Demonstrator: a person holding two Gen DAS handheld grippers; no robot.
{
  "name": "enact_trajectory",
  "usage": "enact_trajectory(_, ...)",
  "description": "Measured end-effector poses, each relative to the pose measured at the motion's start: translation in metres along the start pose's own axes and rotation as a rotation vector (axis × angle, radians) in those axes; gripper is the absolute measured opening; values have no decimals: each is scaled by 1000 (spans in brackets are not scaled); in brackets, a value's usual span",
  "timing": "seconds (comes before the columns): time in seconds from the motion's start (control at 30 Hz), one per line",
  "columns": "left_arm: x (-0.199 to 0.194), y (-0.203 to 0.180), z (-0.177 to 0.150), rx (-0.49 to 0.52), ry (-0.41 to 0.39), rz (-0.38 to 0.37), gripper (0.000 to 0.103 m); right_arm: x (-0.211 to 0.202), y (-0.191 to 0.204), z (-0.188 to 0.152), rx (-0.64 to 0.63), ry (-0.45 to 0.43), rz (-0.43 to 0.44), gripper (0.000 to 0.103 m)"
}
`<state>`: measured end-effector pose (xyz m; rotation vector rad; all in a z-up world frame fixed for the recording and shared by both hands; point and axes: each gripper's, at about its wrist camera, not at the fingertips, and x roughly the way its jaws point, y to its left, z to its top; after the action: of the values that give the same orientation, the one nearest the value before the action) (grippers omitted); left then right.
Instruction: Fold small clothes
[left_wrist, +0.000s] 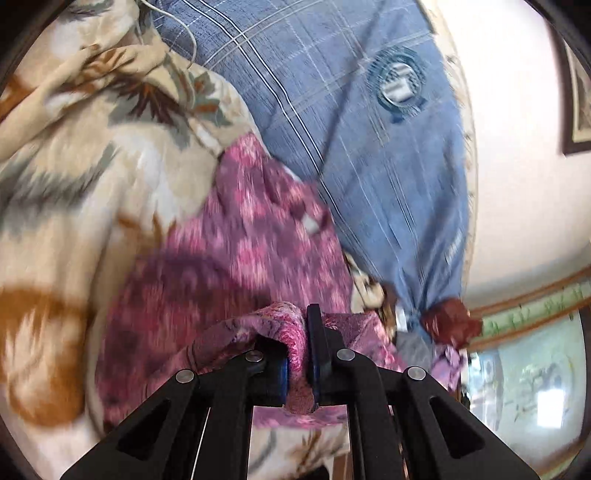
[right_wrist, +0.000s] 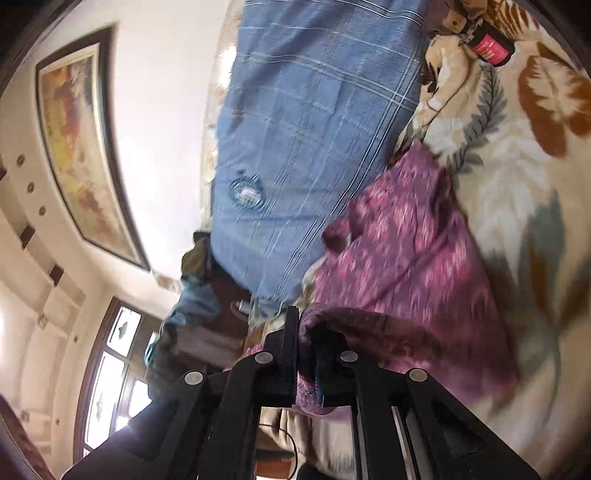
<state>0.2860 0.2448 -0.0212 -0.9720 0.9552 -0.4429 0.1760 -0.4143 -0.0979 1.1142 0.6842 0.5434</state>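
A small purple-pink patterned garment (left_wrist: 236, 251) lies on a cream floral blanket (left_wrist: 74, 192). My left gripper (left_wrist: 303, 343) is shut on one edge of this garment, the cloth bunched between the pads. In the right wrist view the same garment (right_wrist: 406, 236) stretches away, and my right gripper (right_wrist: 304, 354) is shut on another edge of it. Both views are motion-blurred.
A blue checked pillow (left_wrist: 369, 129) lies beside the garment, and shows in the right view (right_wrist: 303, 140). A dark bottle with a pink label (right_wrist: 491, 46) lies on the blanket (right_wrist: 517, 206). A pile of other clothes (right_wrist: 195, 299) sits past the pillow. A framed picture (right_wrist: 77, 147) hangs on the wall.
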Motion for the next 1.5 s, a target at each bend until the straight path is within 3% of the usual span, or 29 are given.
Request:
enact_trajectory(0.33, 118, 0, 102, -51, 8, 111, 7, 80, -67, 84, 116, -53, -87, 8)
enact_trajectory(0.43, 145, -4, 125, -47, -23, 155, 7, 95, -81, 106, 143, -90, -100, 10)
enact_trajectory(0.53, 171, 14, 141, -121, 11, 236, 7, 105, -103, 124, 216, -124, -157, 19)
enact_trajectory(0.57, 180, 25, 146, -178, 51, 226, 7, 106, -110, 126, 245, -120, -186, 28)
enact_trajectory(0.67, 177, 40, 152, -237, 75, 139, 9, 98, -115, 127, 252, -134, -212, 41)
enact_trajectory(0.8, 170, 32, 158, -215, 69, 87, 11, 77, -95, 120, 142, -163, -231, 60)
enact_trajectory(0.9, 175, 14, 159, -161, 58, 101, 16, 77, -82, 119, 89, -130, -259, 61)
enact_trajectory(0.97, 181, 4, 160, -127, 60, 135, 27, 84, -73, 115, 51, -90, -285, 61)
enact_trajectory(1.0, 188, -2, 162, -105, 67, 192, 33, 90, -67, 112, 31, -70, -285, 62)
enact_trajectory(1.1, 211, -12, 166, -87, 125, 315, 32, 105, -56, 101, -13, -12, -294, 68)
enact_trajectory(1.27, 204, -37, 172, -38, 83, 200, 34, 129, -61, 83, -80, 53, -401, 69)
enact_trajectory(1.37, 191, -42, 178, -17, 50, 161, 36, 128, -68, 82, -74, 43, -386, 69)
enact_trajectory(1.43, 175, -42, 183, -16, 2, 143, 52, 128, -69, 82, -72, 46, -384, 69)
enact_trajectory(1.5, 161, -39, 189, -27, -39, 137, 54, 127, -69, 82, -78, 46, -386, 69)
